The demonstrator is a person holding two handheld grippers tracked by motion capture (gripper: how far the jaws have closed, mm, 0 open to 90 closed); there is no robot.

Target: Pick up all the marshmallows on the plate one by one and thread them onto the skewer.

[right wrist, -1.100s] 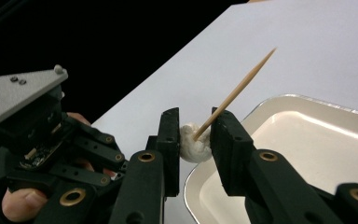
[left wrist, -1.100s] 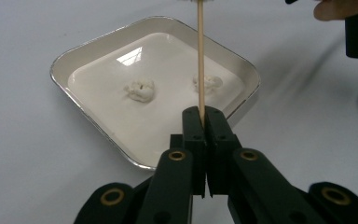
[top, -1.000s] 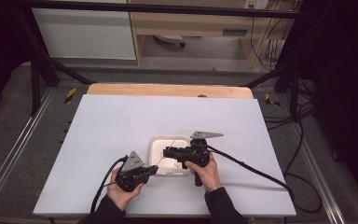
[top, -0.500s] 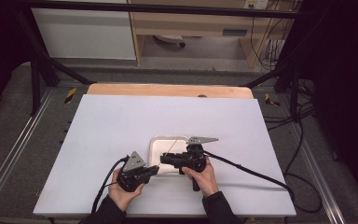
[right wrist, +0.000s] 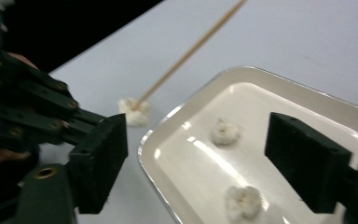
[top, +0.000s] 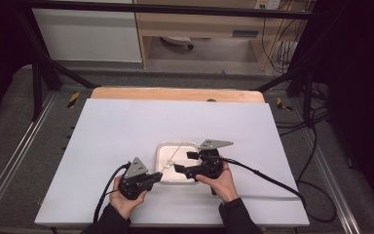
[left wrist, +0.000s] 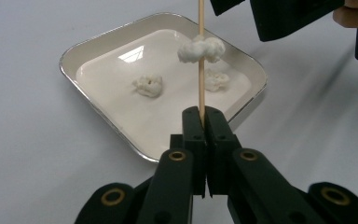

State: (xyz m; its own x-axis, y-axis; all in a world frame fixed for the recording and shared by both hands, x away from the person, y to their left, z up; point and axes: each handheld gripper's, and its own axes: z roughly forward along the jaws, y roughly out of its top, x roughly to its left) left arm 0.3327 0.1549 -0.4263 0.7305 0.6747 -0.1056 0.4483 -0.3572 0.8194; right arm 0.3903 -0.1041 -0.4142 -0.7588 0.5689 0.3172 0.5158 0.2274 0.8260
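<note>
**Right gripper lets go, popcorn stays on skewer**

Right gripper [top: 181,161] has just spread its jaws wide since the earlier frame, nothing between them; it hovers over the tray [top: 191,146]. Left gripper [left wrist: 204,113] is clamped tight on the skewer [left wrist: 201,56], steadying it upright so pieces can be threaded. One popcorn piece [left wrist: 200,48] sits speared on the skewer above the tray; two loose pieces [right wrist: 225,131] lie in the tray on the desk [top: 117,126], likely next.
</note>
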